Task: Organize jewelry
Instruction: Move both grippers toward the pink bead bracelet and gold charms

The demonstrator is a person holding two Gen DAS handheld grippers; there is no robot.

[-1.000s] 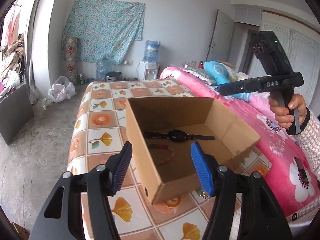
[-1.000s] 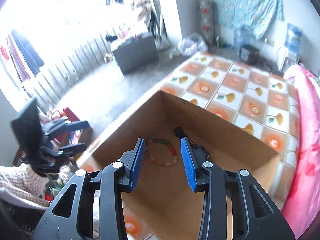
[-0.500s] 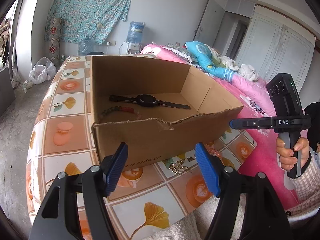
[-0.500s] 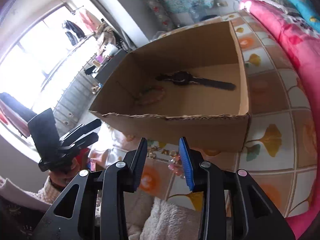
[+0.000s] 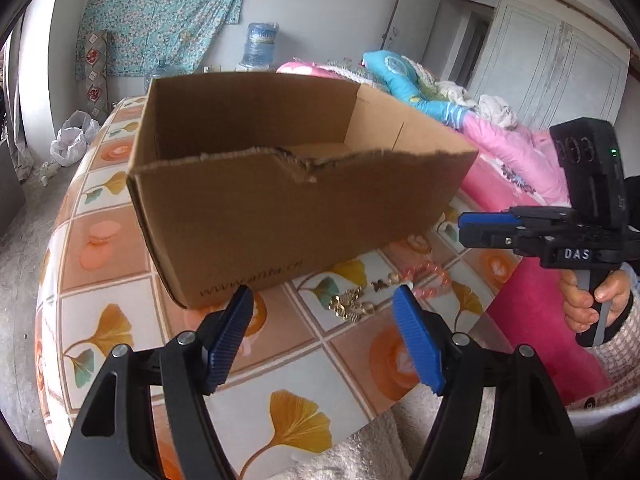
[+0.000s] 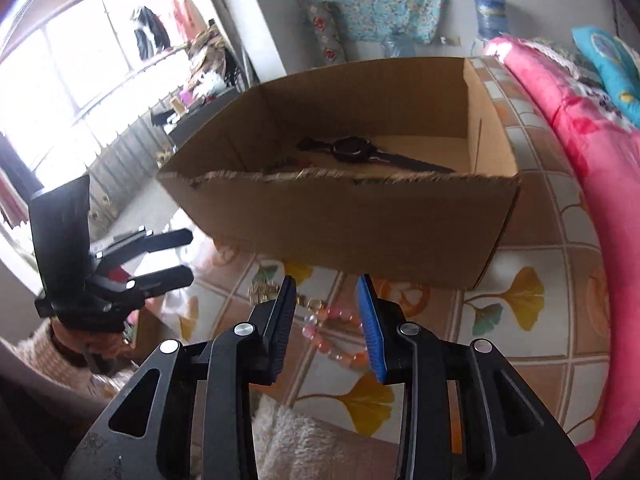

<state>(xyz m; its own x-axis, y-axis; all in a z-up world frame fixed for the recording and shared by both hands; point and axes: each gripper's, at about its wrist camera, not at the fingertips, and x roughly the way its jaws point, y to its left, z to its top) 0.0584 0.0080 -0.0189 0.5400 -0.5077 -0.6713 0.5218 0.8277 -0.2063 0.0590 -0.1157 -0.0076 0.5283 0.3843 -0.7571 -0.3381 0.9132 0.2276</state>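
Observation:
A brown cardboard box (image 5: pixel 296 200) stands on the tiled tablecloth (image 5: pixel 104 240). Inside it, the right wrist view shows a black watch (image 6: pixel 352 150) and part of a bead bracelet (image 6: pixel 280 168). In front of the box lie a gold chain (image 5: pixel 352 306) and a pink bead bracelet (image 5: pixel 430 276). My left gripper (image 5: pixel 324 320) is open, low over the gold chain, nothing between its pads. My right gripper (image 6: pixel 328 316) is open with a narrow gap, hovering over the pink bead bracelet (image 6: pixel 332 332); the gold chain (image 6: pixel 262 290) lies to its left. Each gripper shows in the other's view: right gripper (image 5: pixel 484 228), left gripper (image 6: pixel 168 256).
A pink flowered blanket (image 5: pixel 516 160) covers the bed to the right of the table. A white fluffy cloth (image 6: pixel 288 432) lies at the table's near edge. A hand (image 5: pixel 588 300) holds the right gripper's handle. A water bottle (image 5: pixel 260 40) stands at the far wall.
Both grippers have come down from over the open box to its near side, low over the jewelry on the table. The left jaws have widened slightly.

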